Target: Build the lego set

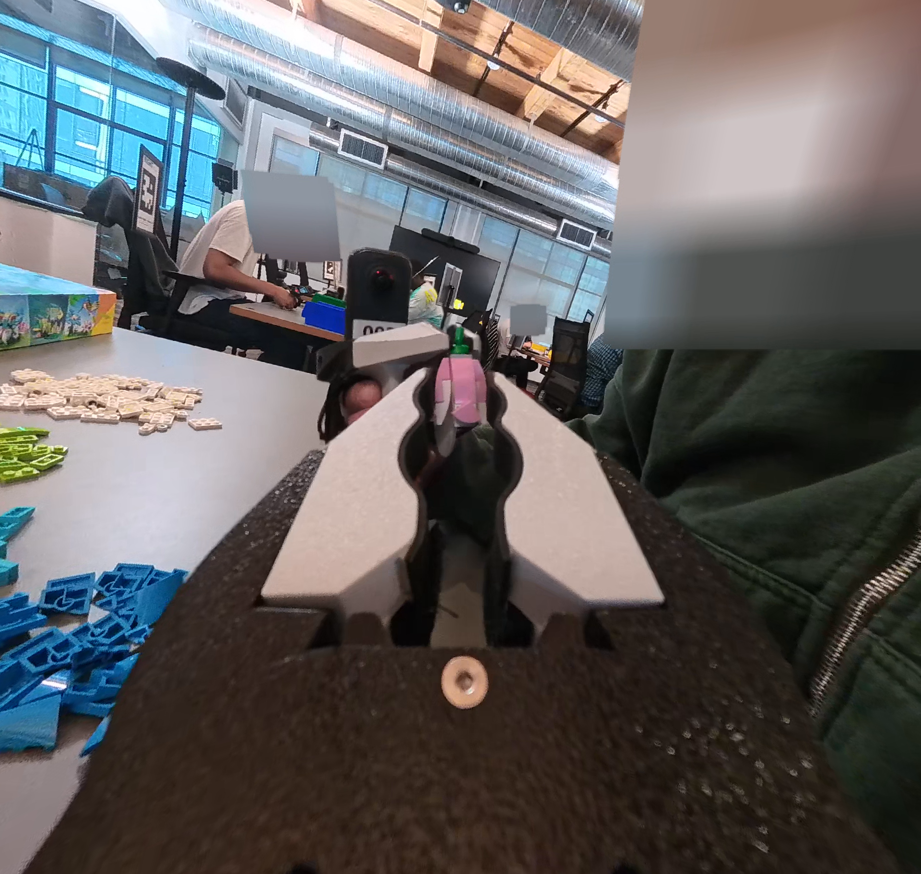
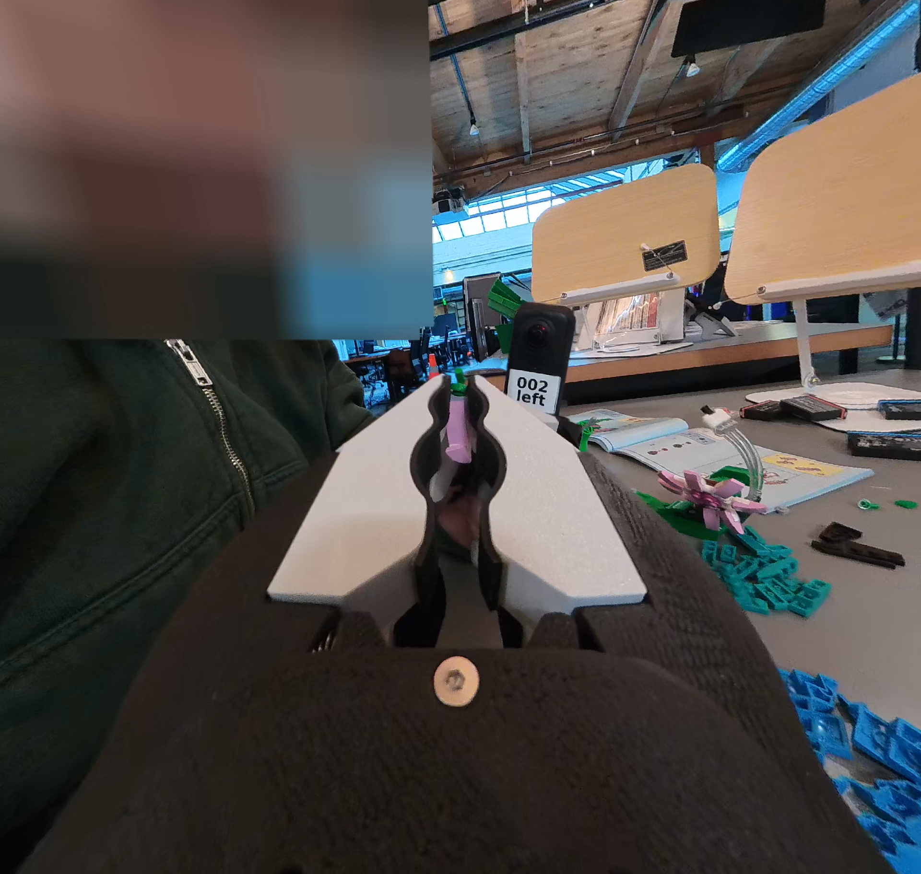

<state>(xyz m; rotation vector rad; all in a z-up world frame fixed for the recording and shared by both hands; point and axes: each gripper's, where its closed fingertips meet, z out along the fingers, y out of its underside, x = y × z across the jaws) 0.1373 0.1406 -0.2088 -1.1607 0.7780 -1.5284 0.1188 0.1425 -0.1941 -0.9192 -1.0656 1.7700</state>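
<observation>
Both grippers are raised off the table in front of a person's dark green hoodie (image 1: pixel 777 501) and meet tip to tip. A small pink Lego bud (image 1: pixel 461 394) with a green tip sits between the pads of my left gripper (image 1: pixel 459 377), which is closed on its wide sides. The right gripper's white finger (image 1: pixel 398 347) reaches it from the left. In the right wrist view the pink bud (image 2: pixel 458 434) lies along the narrow gap of my right gripper (image 2: pixel 458 379), which is closed on it. The left gripper's camera body (image 2: pixel 540 347) stands just behind.
On the grey table (image 1: pixel 164 491) lie piles of white bricks (image 1: pixel 99 397), lime bricks (image 1: pixel 25 456) and blue bricks (image 1: pixel 65 651), plus a Lego box (image 1: pixel 50 317). An open instruction booklet (image 2: pixel 697 451), a built pink flower (image 2: pixel 707 499), teal bricks (image 2: pixel 762 576) and black pieces (image 2: pixel 857 548) lie to the right.
</observation>
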